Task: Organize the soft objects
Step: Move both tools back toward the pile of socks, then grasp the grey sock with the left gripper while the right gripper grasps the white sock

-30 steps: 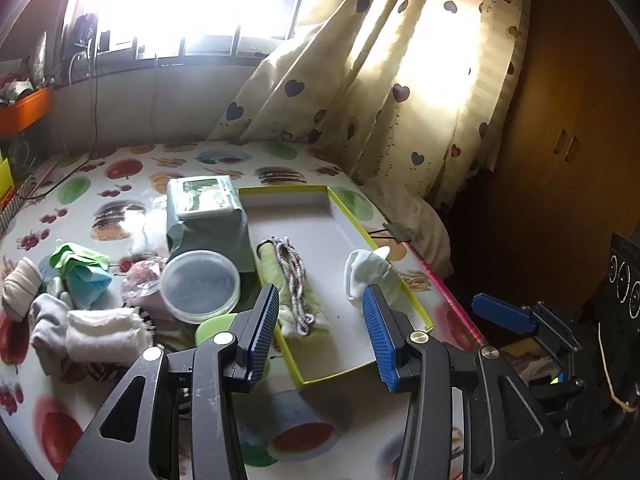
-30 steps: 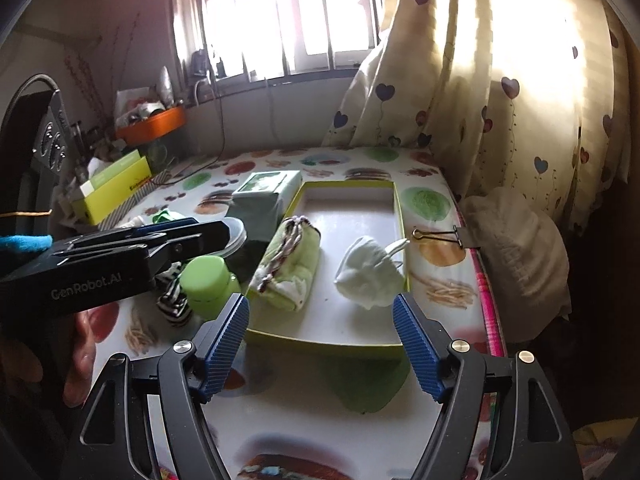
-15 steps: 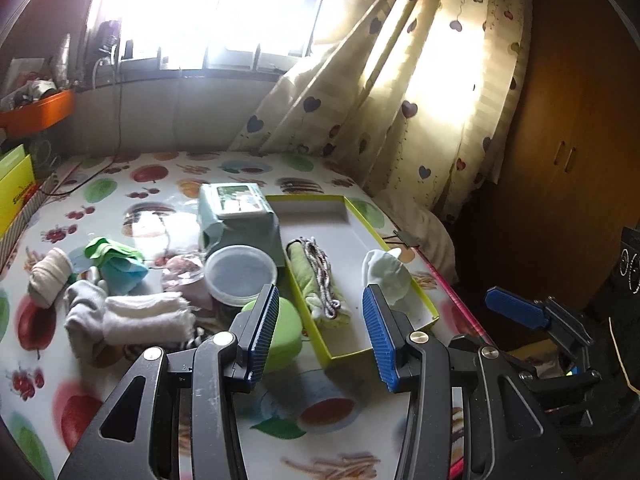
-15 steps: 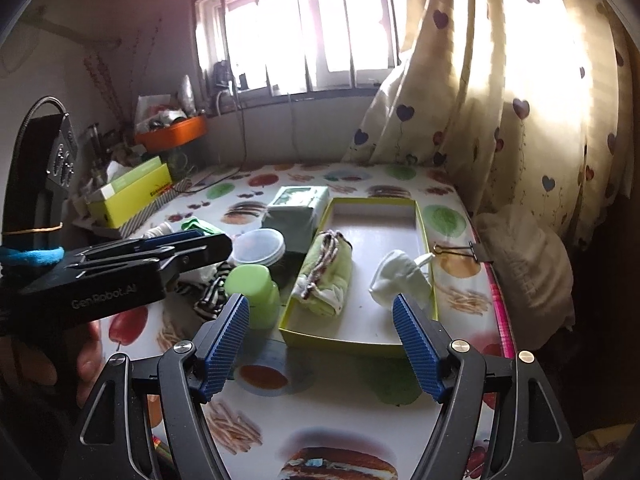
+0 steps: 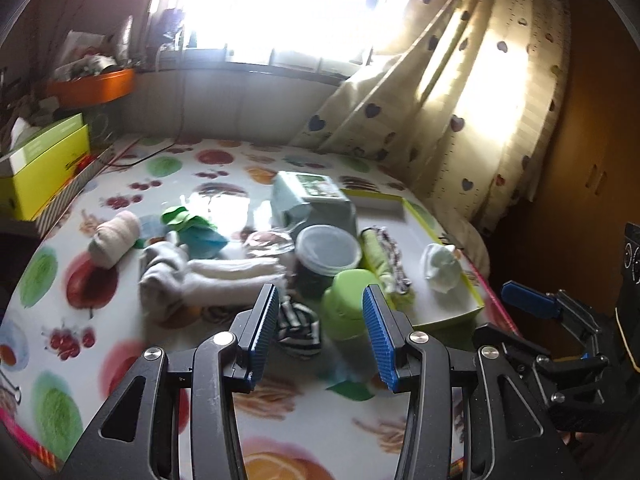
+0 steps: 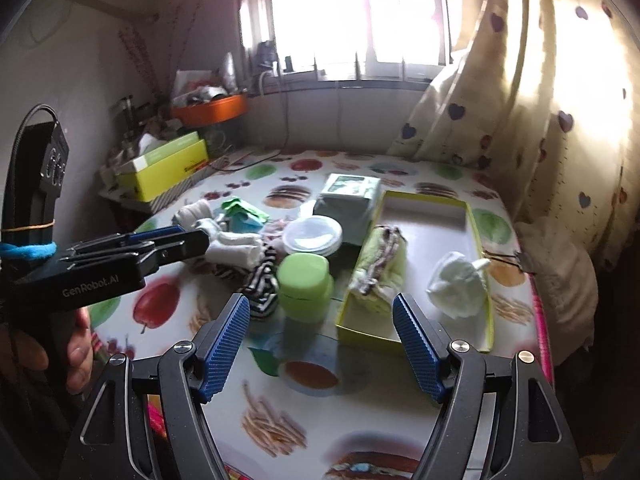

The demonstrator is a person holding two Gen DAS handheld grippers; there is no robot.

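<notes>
Both held above the near edge of a fruit-print table (image 6: 360,392), nothing gripped; left gripper (image 5: 320,344) with fingers apart at a middling width, empty, over a striped sock (image 5: 298,328) and a green jar (image 5: 352,304); right gripper (image 6: 320,344) spread wide, empty, facing the near end of a yellow-green tray (image 6: 478,236). In the tray — a rolled green cloth (image 6: 380,268) with a patterned cord on the left side, a crumpled white sock (image 6: 456,284) on the right. Left of the tray, outside it: a clear round tub (image 6: 312,236) just behind the jar, a grey-green box (image 6: 348,200) farther back, then a loose heap of soft things — white socks (image 5: 216,276), a beige rolled sock (image 5: 114,236), a green and blue cloth (image 5: 192,228); striped sock lying just beside the jar. Yellow box (image 6: 164,168) at the far left edge; heart-print curtain (image 6: 540,92) on the right.
</notes>
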